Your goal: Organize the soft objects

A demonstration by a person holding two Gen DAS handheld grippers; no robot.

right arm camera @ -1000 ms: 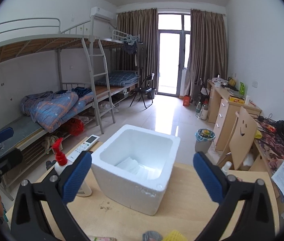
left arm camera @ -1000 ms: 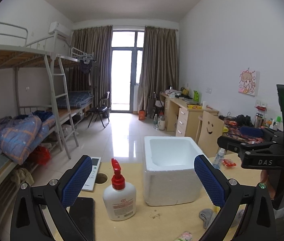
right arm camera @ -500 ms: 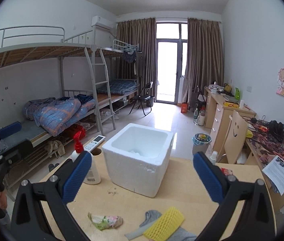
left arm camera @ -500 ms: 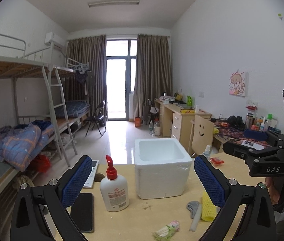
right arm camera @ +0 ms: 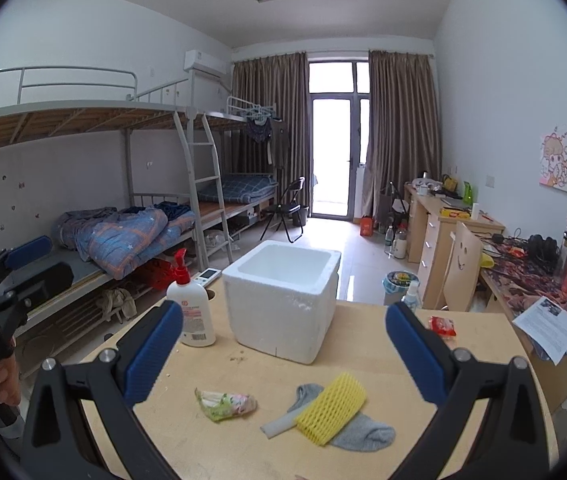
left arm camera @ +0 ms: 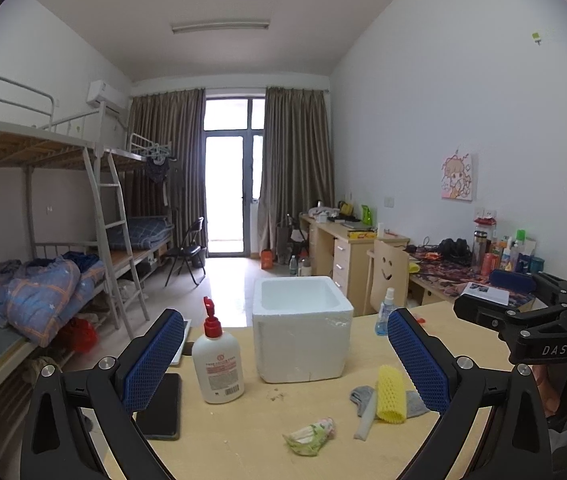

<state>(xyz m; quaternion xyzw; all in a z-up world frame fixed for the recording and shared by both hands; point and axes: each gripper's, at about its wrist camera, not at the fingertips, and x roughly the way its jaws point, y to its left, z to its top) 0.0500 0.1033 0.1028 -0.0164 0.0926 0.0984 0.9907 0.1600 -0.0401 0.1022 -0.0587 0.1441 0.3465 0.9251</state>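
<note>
Foam box (right arm camera: 283, 296) waits mid-counter; our left tool (left arm camera: 285, 354) and right tool (right arm camera: 283, 354) gape, empty. Next, we judge: grab the yellow sleeve (right arm camera: 331, 408) near the front edge.

The foam box (right arm camera: 283, 300) stands on the table (right arm camera: 363, 360). Left of it stands the lotion pump bottle (right arm camera: 189, 308); before it lie the foam net sleeve (right arm camera: 331, 408) on a sock (right arm camera: 363, 434) and a crumpled wrapper (right arm camera: 225, 402).
</note>
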